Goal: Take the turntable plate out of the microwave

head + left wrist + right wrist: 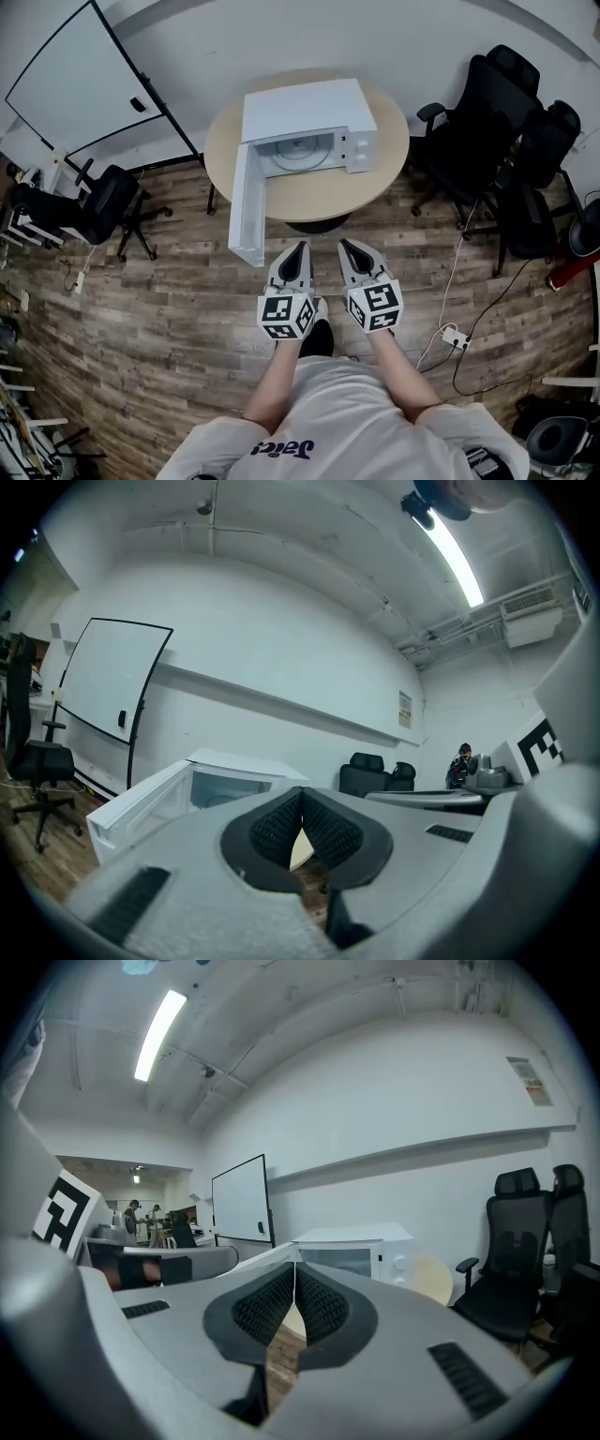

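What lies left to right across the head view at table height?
Left chair → microwave door, open → turntable plate → control panel → right chairs.

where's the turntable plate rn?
Head view, upper centre: the round turntable plate lies inside the open white microwave on the round beige table.

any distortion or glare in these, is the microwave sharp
Head view: heavy fisheye bends the floor planks; the microwave is sharp. Left gripper view: the ceiling light glares white and the corners go dark. Right gripper view: the wall bows, with dark corners too.
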`<state>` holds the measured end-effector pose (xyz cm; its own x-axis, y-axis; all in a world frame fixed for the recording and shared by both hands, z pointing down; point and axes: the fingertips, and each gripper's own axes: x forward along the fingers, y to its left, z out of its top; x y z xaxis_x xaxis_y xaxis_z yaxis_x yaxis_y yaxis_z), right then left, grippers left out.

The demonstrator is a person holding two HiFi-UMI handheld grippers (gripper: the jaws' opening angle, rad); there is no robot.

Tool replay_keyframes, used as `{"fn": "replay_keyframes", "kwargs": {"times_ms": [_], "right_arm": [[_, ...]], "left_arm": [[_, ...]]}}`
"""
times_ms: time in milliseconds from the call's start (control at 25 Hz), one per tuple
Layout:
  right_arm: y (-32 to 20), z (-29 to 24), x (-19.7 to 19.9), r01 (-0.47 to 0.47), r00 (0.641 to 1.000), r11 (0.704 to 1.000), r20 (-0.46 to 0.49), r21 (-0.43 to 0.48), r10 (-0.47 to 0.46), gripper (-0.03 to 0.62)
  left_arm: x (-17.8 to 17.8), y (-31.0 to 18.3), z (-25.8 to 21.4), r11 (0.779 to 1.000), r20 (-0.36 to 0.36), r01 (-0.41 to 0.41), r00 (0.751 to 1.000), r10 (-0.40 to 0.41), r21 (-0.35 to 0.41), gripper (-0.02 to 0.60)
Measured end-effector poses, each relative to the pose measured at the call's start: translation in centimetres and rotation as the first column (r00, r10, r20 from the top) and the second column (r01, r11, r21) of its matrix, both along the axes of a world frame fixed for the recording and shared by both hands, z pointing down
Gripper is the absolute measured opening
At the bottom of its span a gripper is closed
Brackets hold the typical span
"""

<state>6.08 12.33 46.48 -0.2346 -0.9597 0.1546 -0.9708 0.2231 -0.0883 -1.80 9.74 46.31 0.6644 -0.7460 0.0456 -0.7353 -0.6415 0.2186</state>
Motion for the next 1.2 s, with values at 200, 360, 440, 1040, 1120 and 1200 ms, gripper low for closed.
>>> {"fn": "replay_keyframes", "kwargs": {"times_ms": [200,360,440,1040,1120,1200], "right_arm": [[-6.3,-0.9,-0.8,0.05,0.998,0.999,-0.04,0.005,-0.049,0.018],[-11.7,-1.6,-0.6,0.056,0.997,0.998,-0.057,0.011,-0.055,0.018],[-14.4,-1.8,-0.6,0.058,0.996,0.998,-0.066,0.008,-0.057,0.018],[-24.9,4.8,2.7,0.024,0.999,0.994,-0.028,-0.11,-0.028,0.018],[-26.9,5.6,3.4,0.033,0.999,0.992,-0.02,-0.123,-0.036,0.018],[-28.4,6.6,3.8,0.045,0.999,0.989,-0.01,-0.143,-0.047,0.018]], "left_arm": [[0.5,-6.4,-0.4,1.0,-0.018,0.008,1.0,-0.008,0.006,0.015],[1.2,-11.6,-0.9,1.0,-0.018,-0.002,1.0,0.003,0.016,0.015],[1.3,-13.9,-0.9,1.0,-0.019,-0.005,1.0,0.006,0.013,0.015],[3.9,-24.3,6.8,0.993,0.023,-0.024,0.999,0.027,-0.12,0.015],[4.4,-26.0,7.5,0.992,0.028,-0.015,0.999,0.019,-0.129,0.015],[4.7,-27.3,8.4,0.989,0.042,-0.003,0.999,0.009,-0.146,0.015]]}}
